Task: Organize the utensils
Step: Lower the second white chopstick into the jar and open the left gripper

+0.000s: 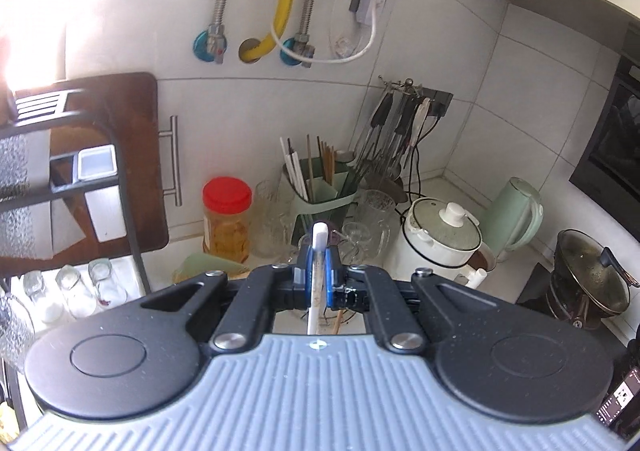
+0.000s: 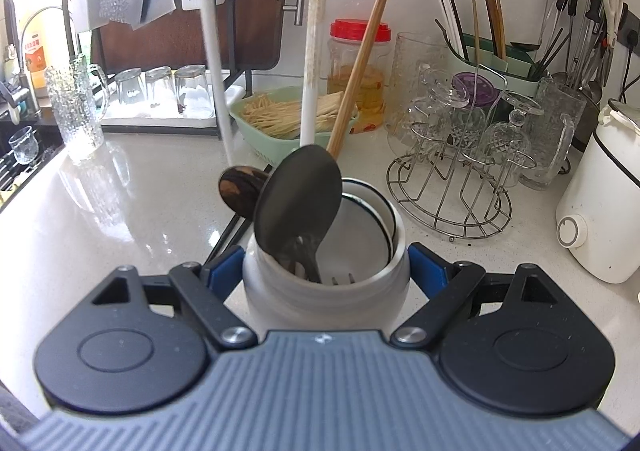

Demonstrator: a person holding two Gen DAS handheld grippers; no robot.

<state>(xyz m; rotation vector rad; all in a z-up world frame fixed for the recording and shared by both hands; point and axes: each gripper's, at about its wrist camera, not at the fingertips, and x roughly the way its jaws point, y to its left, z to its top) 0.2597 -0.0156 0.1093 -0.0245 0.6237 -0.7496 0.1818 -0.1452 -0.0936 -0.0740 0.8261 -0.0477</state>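
A matt white ceramic-looking jar sits between the right tool's blue pads. Beyond it, the glossy speckled bench, a wooden handle, a shiny wire rack.

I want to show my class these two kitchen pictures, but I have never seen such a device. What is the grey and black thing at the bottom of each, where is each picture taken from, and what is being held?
No robot arm here: a person holds a two-finger gripper in each hand, and a wide-angle camera on each looks forward along its fingers. The grey and black shape is the gripper's own body.

The left wrist picture shows the left gripper shut on a white utensil handle, facing the tiled wall, with a green chopstick caddy beyond.

The right wrist picture shows the right gripper clamped on a white utensil jar holding a dark spoon and a wooden handle. On the countertop stand a red-lidded jar, a wire glass rack and a green basket.
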